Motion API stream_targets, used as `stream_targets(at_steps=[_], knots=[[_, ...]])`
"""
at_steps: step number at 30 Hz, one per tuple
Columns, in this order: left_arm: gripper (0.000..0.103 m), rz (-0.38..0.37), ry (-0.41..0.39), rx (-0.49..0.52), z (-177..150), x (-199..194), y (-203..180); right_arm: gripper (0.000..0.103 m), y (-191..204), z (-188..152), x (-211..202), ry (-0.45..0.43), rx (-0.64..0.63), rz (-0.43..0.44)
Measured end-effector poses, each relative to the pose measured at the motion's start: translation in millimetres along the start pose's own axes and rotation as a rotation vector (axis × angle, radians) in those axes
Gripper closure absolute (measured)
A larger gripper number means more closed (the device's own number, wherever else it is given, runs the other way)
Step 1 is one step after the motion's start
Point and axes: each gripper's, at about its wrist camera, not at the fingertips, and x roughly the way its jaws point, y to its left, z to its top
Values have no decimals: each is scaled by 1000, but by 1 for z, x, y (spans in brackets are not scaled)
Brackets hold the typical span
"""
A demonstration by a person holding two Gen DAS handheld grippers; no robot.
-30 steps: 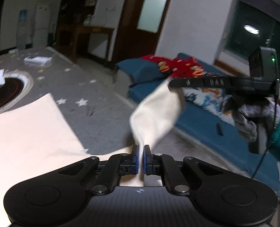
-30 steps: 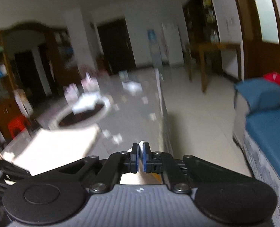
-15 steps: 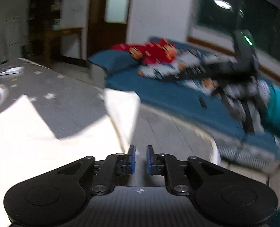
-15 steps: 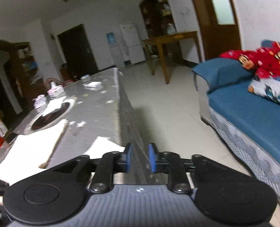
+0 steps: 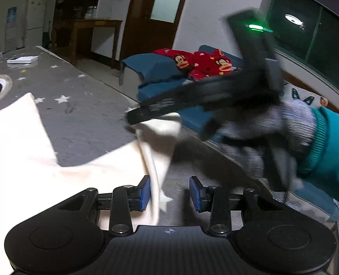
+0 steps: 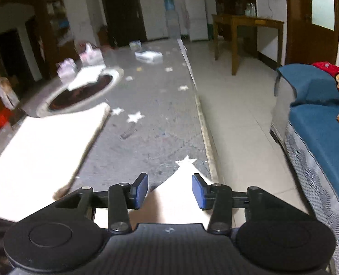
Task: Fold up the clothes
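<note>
A cream cloth (image 5: 20, 142) lies spread on the grey star-print table (image 5: 82, 114). One raised fold of it runs up beside the left finger of my left gripper (image 5: 170, 193), which is open and grips nothing. The right gripper (image 5: 132, 119), held in a grey-gloved hand (image 5: 272, 133) with a teal sleeve, hovers just ahead over a bunched corner of the cloth. In the right wrist view the right gripper (image 6: 169, 191) is open, with a pointed cloth corner (image 6: 181, 190) lying loose between its fingers. The main cloth (image 6: 39, 149) lies to the left on the table (image 6: 151, 119).
The table edge (image 6: 201, 119) runs close on the right, with tiled floor beyond. A blue sofa (image 6: 325, 137) holds a red monkey-print garment (image 5: 201, 64). A round dark hob (image 6: 80, 94), a white box (image 5: 21, 59) and small packs sit farther up the table.
Both grippers were shut on the lifted cloth a second ago. Both have since opened and the cloth has dropped onto the table. The right gripper has come closer to the left one.
</note>
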Motion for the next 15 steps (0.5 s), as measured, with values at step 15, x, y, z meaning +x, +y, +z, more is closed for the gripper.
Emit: stream_targets(at_steps=[15], knots=[[49,-45,-22,0,-9,-1,-3,98,-21,-31,-100,-309,55,-3]])
